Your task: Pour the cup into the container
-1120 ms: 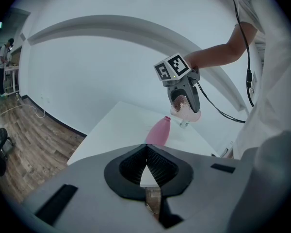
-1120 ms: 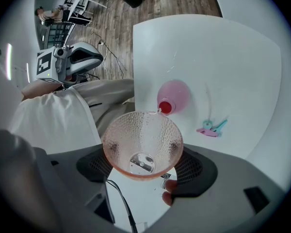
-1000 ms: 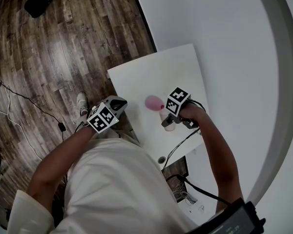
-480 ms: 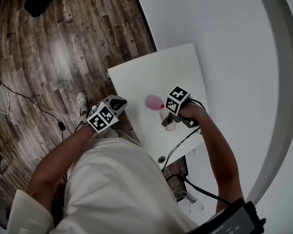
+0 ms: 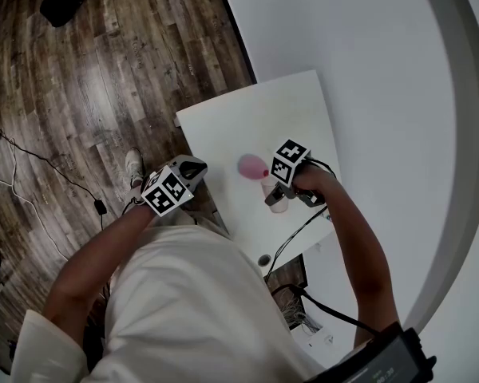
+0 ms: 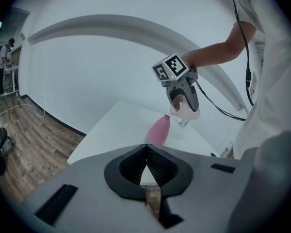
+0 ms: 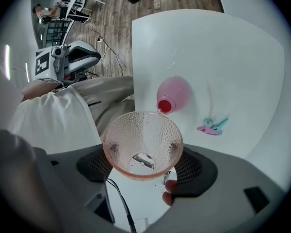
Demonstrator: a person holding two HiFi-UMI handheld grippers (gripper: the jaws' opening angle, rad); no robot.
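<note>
Right tongs (image 7: 144, 166) tight on tipped cup (image 7: 143, 140), rim near upright pink bottle (image 7: 173, 93); left tongs (image 6: 146, 152) closed, empty

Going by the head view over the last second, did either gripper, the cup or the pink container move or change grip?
Nothing visibly changed. The right gripper stays shut on the tilted cup, whose rim is at the mouth of the pink container standing on the white table. The left gripper stays shut and empty, apart from both.
</note>
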